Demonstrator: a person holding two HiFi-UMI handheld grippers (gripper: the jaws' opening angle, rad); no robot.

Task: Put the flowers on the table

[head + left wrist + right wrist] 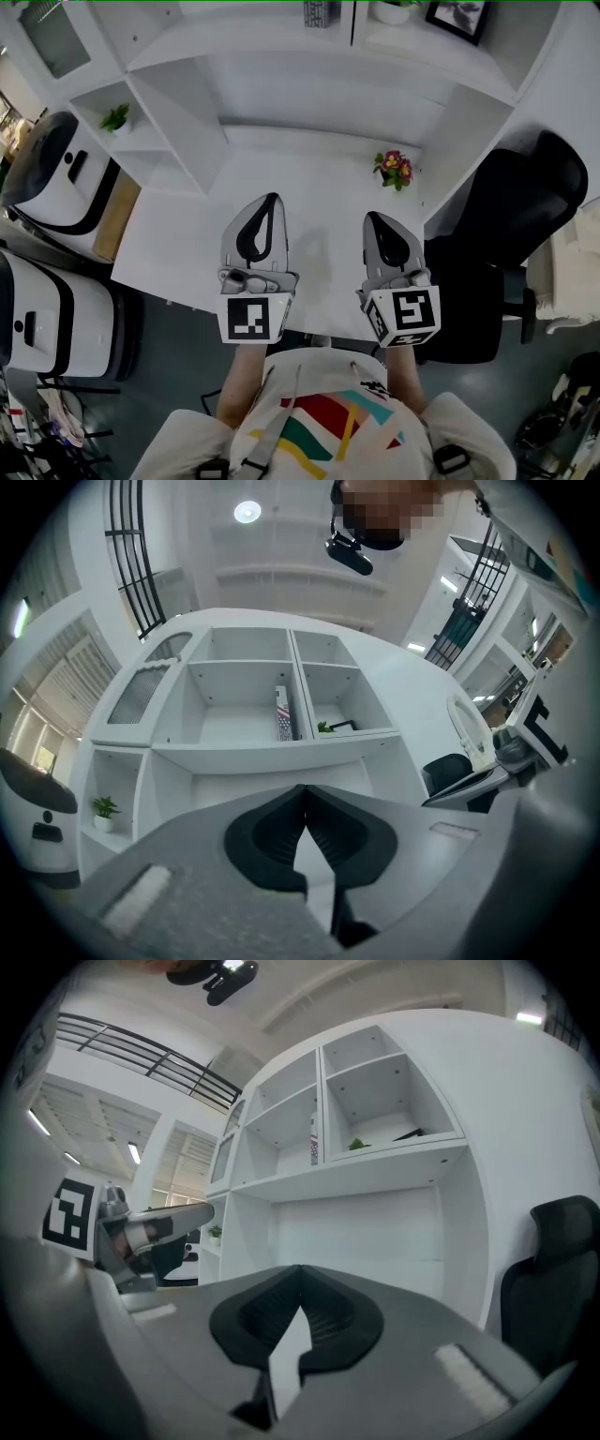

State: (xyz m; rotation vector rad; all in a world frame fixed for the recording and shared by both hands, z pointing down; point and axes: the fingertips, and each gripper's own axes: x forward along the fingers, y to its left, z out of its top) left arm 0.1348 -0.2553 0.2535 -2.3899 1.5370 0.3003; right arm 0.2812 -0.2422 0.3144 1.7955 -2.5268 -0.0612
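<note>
A small pot of pink and yellow flowers (394, 170) stands on the white table (309, 187), at its back right near the shelf wall. My left gripper (273, 198) hovers over the table's front middle, jaws together with nothing between them. My right gripper (371, 217) is beside it, below and a little left of the flowers, well apart from them, and also shut and empty. In the left gripper view the jaws (302, 788) meet at the tips and point at the shelves. The right gripper view shows its jaws (300, 1268) closed too. The flowers are not visible in either gripper view.
A white shelf unit (178, 103) rises behind and left of the table, with a small green plant (115, 118) in a cubby. A black office chair (525, 216) stands to the right. White machines (56, 178) stand on the left. A framed picture (459, 17) sits up top.
</note>
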